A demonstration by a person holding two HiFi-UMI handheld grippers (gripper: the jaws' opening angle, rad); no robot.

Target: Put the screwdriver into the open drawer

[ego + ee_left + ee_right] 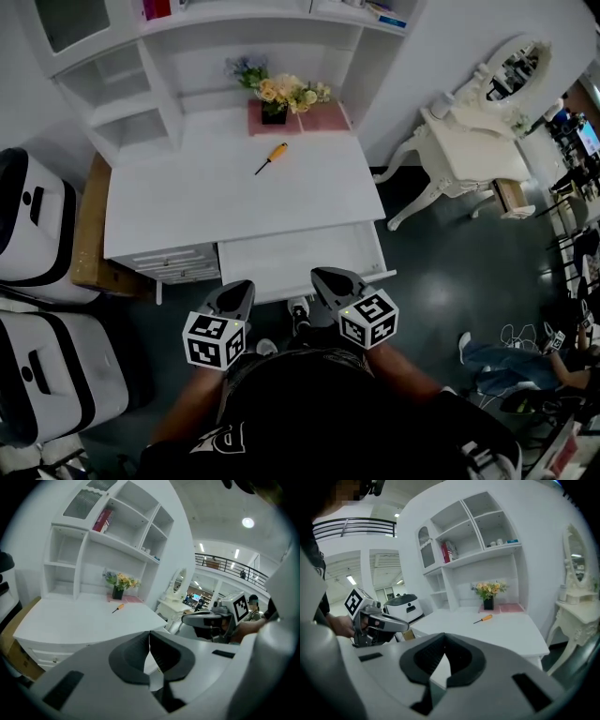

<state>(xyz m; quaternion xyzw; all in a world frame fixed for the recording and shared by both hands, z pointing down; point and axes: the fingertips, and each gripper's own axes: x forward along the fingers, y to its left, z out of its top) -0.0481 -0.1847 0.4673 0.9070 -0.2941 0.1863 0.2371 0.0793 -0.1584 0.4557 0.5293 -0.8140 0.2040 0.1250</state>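
Note:
An orange-handled screwdriver lies on the white desk top, toward the back near a flower pot; it also shows in the left gripper view and the right gripper view. The open drawer juts out from the desk's front at the right. My left gripper hangs in front of the desk, shut and empty. Beside it my right gripper is also shut on nothing, just before the drawer's front edge. Both are far short of the screwdriver.
A flower pot on a pink mat stands at the desk's back, under white shelves. Closed small drawers sit at the desk's left front. A cardboard box and white machines stand left; a white dressing table stands right.

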